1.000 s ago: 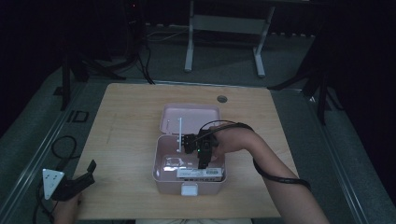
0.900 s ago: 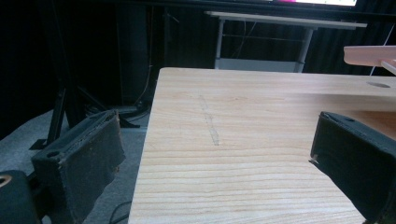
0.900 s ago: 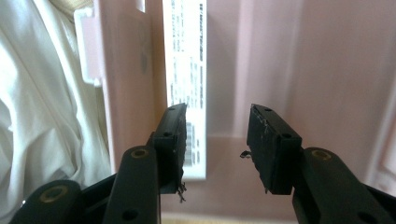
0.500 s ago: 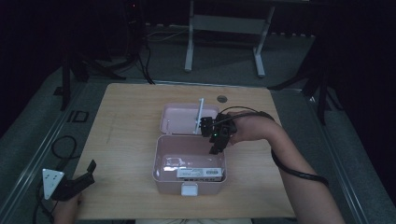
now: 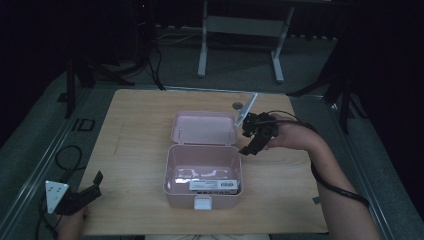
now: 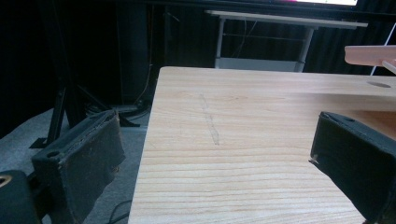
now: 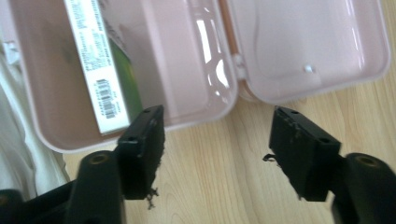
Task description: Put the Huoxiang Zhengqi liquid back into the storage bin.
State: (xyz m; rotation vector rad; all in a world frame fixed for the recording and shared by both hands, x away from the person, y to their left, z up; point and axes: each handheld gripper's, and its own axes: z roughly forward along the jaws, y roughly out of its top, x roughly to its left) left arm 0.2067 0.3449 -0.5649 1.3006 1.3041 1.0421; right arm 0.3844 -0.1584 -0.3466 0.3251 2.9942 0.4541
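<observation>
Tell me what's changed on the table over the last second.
The right gripper came up out of the pink box and moved to its right side, its jaws just opening with nothing between them. The white packet stays in the box, the lid lies open, and the left gripper hasn't moved.

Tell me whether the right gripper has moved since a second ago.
Yes. The right gripper has come out of the pink box and now sits to the box's right, beside the hinge, jaws just opened and empty.

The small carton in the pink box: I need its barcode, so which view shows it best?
The right gripper view: the carton lies close, barcode visible. The high view shows it small inside the pink box.
</observation>
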